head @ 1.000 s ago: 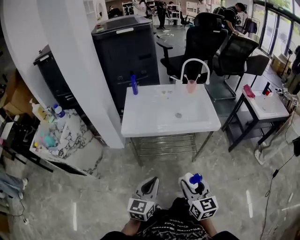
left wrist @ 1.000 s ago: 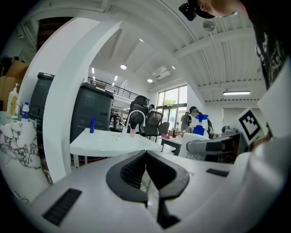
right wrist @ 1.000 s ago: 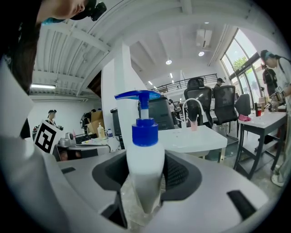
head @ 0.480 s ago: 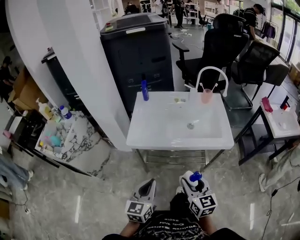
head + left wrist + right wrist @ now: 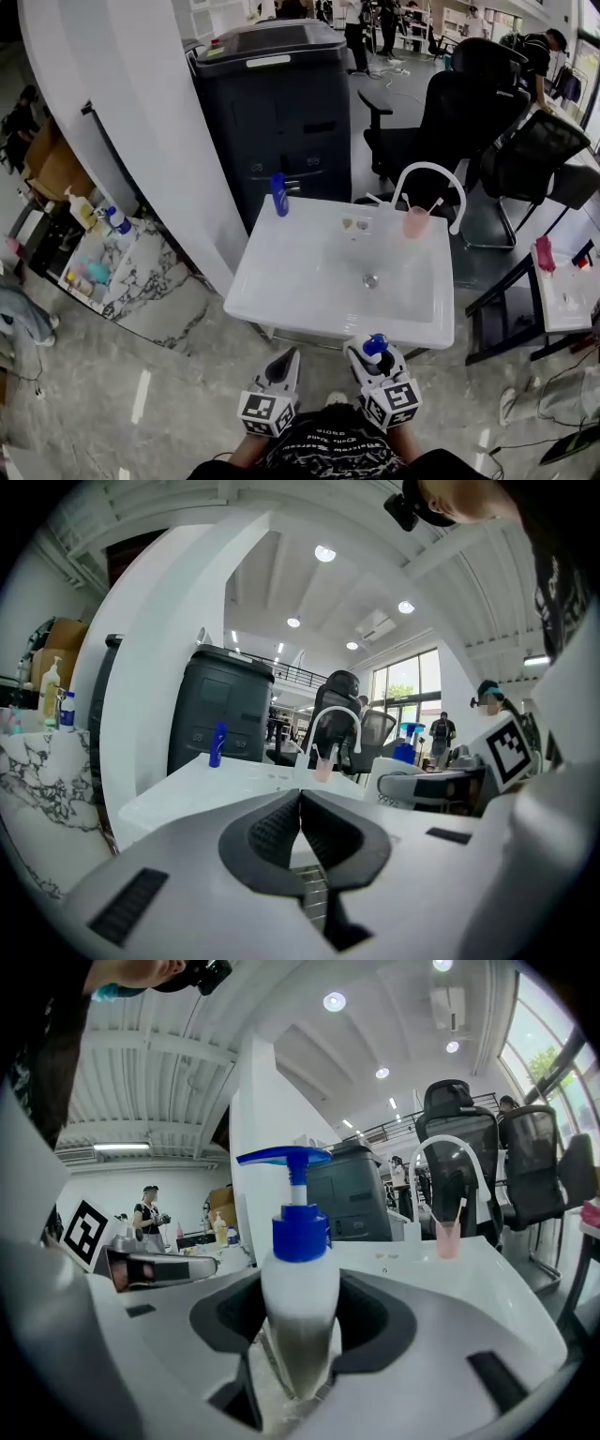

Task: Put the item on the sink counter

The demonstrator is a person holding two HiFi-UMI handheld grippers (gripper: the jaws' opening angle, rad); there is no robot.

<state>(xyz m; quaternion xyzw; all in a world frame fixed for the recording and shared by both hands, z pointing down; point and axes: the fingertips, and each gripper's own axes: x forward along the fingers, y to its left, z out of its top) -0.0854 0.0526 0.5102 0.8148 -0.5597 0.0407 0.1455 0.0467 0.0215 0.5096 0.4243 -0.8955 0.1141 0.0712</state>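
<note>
The white sink counter lay just ahead of both pairs of fingers. The right gripper gripped a white pump bottle with a blue pump head, which stood upright between its half-spread fingers. Beside it, the left gripper had its jaws pressed together, holding nothing.
</note>
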